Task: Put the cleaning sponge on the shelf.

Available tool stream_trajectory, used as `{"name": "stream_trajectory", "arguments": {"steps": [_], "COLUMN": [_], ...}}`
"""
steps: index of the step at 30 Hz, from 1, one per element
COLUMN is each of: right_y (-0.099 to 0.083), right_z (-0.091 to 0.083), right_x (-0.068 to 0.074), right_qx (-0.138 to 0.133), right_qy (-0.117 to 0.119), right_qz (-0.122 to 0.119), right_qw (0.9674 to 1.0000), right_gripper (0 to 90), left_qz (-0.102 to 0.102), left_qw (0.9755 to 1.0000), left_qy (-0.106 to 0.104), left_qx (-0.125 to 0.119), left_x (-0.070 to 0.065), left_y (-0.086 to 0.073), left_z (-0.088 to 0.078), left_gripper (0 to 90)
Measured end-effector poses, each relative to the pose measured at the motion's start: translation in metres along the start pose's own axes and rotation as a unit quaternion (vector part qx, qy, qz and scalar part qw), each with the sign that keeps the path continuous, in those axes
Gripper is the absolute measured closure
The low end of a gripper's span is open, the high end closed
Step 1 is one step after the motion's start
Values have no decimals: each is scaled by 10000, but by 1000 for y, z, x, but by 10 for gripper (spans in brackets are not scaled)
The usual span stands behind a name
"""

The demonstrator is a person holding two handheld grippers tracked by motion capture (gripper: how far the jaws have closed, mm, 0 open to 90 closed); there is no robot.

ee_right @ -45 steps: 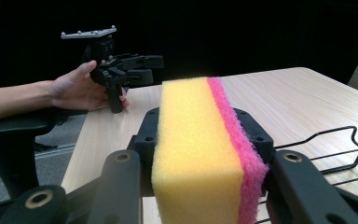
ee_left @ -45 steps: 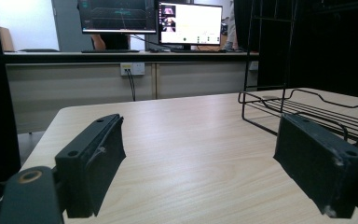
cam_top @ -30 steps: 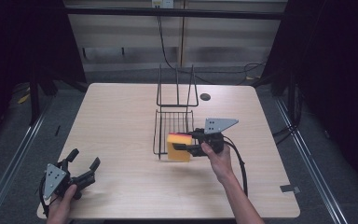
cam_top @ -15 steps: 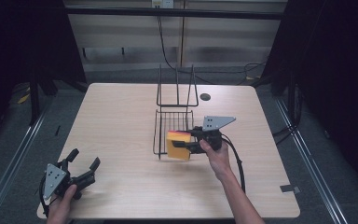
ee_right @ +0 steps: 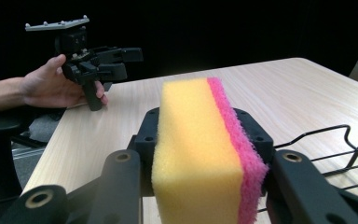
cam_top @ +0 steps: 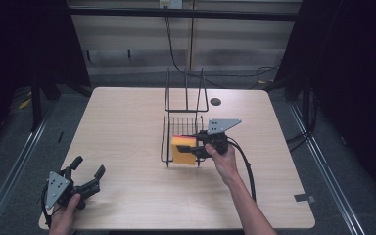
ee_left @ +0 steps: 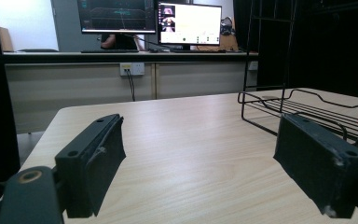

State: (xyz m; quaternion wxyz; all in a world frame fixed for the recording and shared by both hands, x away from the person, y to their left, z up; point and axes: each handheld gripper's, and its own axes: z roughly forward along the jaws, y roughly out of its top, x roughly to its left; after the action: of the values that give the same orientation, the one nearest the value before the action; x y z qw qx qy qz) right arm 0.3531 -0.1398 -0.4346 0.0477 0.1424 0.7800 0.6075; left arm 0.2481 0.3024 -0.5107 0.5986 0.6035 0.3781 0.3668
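A yellow sponge (cam_top: 182, 151) with a pink scouring side is clamped in my right gripper (cam_top: 196, 147), held at the front edge of a black wire basket (cam_top: 180, 128) near the table's middle. In the right gripper view the sponge (ee_right: 205, 140) stands on edge between the two black jaws, pink side to the right. My left gripper (cam_top: 85, 172) rests near the table's front left corner, jaws spread wide with nothing between them; its fingers (ee_left: 93, 163) frame bare tabletop in the left gripper view, with the basket (ee_left: 303, 109) off to the right.
The wire basket has a tall upright handle frame (cam_top: 186, 93) at its far end. A small dark hole (cam_top: 216, 102) sits in the wooden table (cam_top: 122, 127) behind the basket. Monitors and a desk (ee_left: 149, 28) lie beyond the far edge.
My right gripper with the sponge has edged slightly up toward the basket's front rim. The left gripper has stayed put.
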Motion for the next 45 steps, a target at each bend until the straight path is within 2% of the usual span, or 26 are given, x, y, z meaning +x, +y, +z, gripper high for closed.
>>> {"name": "stream_trajectory", "arguments": {"steps": [6, 17, 21, 23, 26, 28, 32, 35, 41, 45], "right_y": [-4, -6, -2, 0, -2, -6, -10, -10, -10, -10], "right_z": [5, 4, 11, 13, 13, 14, 14, 14, 13, 14], "right_x": [-5, -15, -19, -21, -23, -25, -26, -26, -25, -24], "right_qx": [-31, -217, -53, -73, -70, 26, 42, 73, 88, 200], "right_qy": [46, -78, -119, -126, -156, -150, -31, 162, 183, 229], "right_qz": [30, 141, 32, 7, 28, 44, 77, 182, 219, 232], "right_qw": [10000, 9996, 9999, 9999, 9999, 9999, 10000, 9997, 9996, 9993], "right_gripper": [598, 598, 598, 598, 598, 597, 596, 589, 579, 512], "left_qz": [5, 2, 13, -8, -18, -2, -6, -25, -9, -18], "left_qw": [10000, 10000, 10000, 10000, 10000, 10000, 10000, 10000, 10000, 10000], "left_qy": [-3, -4, -10, -19, -30, -28, -29, -32, -27, -37], "left_qx": [9, 8, 0, -5, -8, 7, 7, -10, -2, -7], "left_x": [0, 0, 0, 0, 0, 0, 0, 0, 0, 0], "left_y": [0, 0, 0, 0, 0, 0, 0, 0, 0, 0], "left_z": [0, 0, 0, 0, 0, -1, 0, 0, 0, -1], "left_gripper": [155, 155, 155, 155, 155, 155, 155, 155, 155, 155]}}
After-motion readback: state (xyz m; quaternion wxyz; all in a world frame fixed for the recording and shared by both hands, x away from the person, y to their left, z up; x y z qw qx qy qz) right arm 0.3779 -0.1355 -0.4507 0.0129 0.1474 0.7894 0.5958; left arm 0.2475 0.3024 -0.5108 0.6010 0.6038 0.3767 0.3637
